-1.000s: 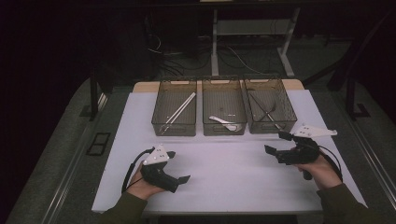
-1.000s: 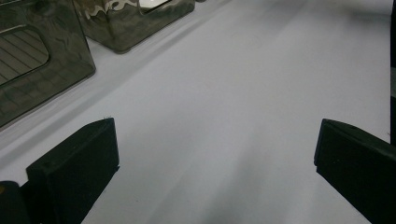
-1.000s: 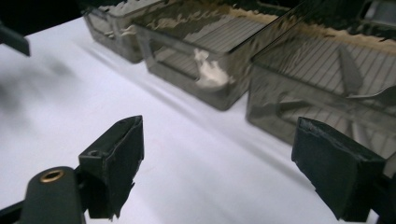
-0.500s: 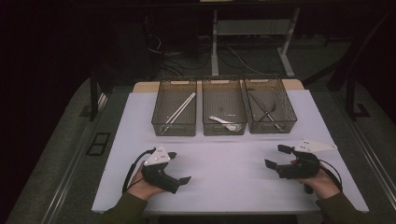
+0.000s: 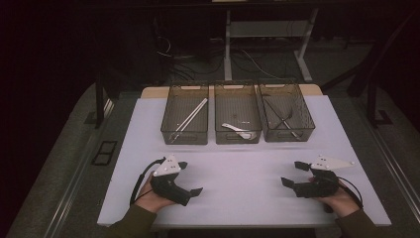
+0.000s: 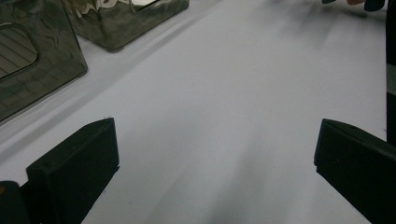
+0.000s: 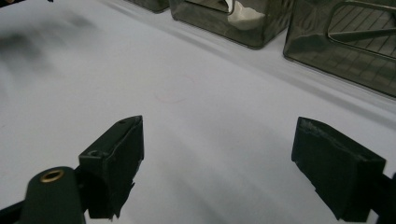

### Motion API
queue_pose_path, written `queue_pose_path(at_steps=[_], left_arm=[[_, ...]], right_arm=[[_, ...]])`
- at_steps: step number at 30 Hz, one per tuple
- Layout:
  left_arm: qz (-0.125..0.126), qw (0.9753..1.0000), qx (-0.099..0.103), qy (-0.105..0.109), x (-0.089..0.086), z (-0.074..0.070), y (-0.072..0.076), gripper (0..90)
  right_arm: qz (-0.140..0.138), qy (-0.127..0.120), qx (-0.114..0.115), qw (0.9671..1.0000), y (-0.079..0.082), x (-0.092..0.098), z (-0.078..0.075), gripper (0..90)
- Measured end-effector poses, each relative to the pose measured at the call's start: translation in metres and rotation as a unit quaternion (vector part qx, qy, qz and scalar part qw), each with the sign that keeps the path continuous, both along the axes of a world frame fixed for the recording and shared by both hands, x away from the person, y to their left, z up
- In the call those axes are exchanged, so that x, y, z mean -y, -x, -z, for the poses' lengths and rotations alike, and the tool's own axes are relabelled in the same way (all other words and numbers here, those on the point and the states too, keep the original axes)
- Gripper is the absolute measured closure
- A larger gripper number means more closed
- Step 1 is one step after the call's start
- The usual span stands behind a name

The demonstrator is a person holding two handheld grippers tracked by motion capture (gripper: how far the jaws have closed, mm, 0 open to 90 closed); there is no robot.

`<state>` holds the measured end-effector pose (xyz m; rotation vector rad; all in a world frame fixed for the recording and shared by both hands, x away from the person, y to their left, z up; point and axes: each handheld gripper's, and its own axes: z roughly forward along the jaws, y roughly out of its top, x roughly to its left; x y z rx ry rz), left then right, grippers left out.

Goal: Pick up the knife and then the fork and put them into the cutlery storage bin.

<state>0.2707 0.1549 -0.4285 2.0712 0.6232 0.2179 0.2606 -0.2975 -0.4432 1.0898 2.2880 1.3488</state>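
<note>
My left gripper point(image 5: 189, 178) rests low on the white table point(image 5: 233, 163) near its front left, open, with nothing between its jaws point(image 6: 210, 158). At the front right my right gripper point(image 5: 294, 173) also sits low over the table, open and empty point(image 7: 215, 154). Three dark see-through bins stand in a row at the back: the left bin point(image 5: 185, 114) holds white sticks, the middle bin point(image 5: 236, 114) a white spoon point(image 5: 236, 128), the right bin point(image 5: 286, 112) thin dark utensils. Bin walls appear in the left gripper view point(image 6: 37, 60) and the right gripper view point(image 7: 345, 46).
Bare white surface lies between the two grippers and in front of the bins. A table frame and cables point(image 5: 233, 54) stand on the dark floor behind. The table's front edge is just under both hands.
My right gripper has moved back toward the front edge, away from the right bin, and settled lower. The left gripper has stayed in place.
</note>
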Motion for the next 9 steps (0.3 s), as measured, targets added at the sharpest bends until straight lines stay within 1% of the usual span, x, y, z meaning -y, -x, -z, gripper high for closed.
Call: queue_pose_path(at_steps=[7, 9], left_arm=[[-0.002, 1.0000, 0.001, -0.002, -0.0002, 0.0008, -0.0004, 0.0], [-0.003, 0.9999, 0.002, -0.010, -0.0010, 0.0013, -0.0011, 0.0]], right_arm=[[-0.003, -0.005, 0.001, 1.0000, 0.0012, -0.0004, -0.0017, 17.0], [-0.007, -0.004, 0.000, 1.0000, 0.0016, -0.0013, -0.0017, 17.0]])
